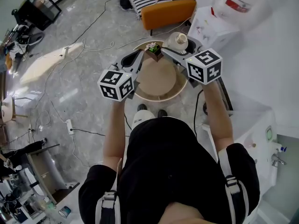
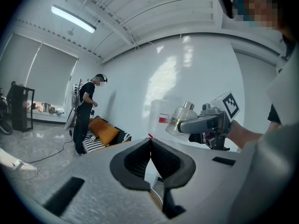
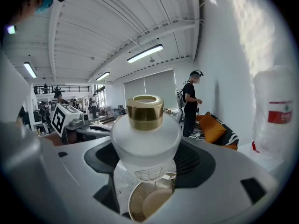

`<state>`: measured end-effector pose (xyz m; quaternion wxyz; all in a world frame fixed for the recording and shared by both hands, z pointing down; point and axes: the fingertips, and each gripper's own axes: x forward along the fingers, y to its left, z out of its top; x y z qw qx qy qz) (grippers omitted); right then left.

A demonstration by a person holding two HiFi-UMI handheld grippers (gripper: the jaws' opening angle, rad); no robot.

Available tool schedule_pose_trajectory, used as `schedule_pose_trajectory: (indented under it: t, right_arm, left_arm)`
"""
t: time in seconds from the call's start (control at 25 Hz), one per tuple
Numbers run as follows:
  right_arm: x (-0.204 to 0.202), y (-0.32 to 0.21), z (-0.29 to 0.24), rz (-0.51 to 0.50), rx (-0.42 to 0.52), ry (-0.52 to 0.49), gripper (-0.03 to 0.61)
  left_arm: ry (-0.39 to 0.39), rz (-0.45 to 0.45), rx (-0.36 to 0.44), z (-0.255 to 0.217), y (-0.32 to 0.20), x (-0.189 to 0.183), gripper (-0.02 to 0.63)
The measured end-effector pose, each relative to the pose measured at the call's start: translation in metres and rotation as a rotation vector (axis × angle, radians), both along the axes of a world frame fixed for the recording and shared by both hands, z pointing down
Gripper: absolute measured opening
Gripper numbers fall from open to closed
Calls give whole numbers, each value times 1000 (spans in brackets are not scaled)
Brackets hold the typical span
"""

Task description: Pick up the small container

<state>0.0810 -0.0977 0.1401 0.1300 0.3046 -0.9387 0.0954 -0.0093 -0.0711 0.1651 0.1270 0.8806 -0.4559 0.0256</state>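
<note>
The small container [image 3: 145,141] is a frosted white glass bottle with a gold cap, standing upright. My right gripper [image 3: 147,161] is shut on its body, one pad on each side. It is held in the air above the round beige table [image 1: 161,91], and in the head view the container [image 1: 177,42] sits over the table's far edge. From the left gripper view the container [image 2: 183,117] shows side-on in the right gripper [image 2: 187,125]. My left gripper [image 2: 150,142] is shut with its tips touching and nothing between them; in the head view this left gripper [image 1: 141,55] hangs just left of the bottle.
A small potted plant [image 1: 153,49] stands at the table's far rim between the grippers. An orange chair [image 1: 168,10] and a striped cushion lie beyond. A white cabinet with a plastic bag [image 1: 236,3] is at the right. Cables cross the floor. A person [image 2: 85,111] stands far off.
</note>
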Motion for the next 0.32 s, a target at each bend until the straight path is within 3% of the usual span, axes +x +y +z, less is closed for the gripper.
schedule_pose_trajectory:
  t: [0.32]
  right_arm:
    - [-4, 5, 0, 0, 6, -5, 331]
  left_arm:
    - [-6, 5, 10, -3, 5, -4, 18]
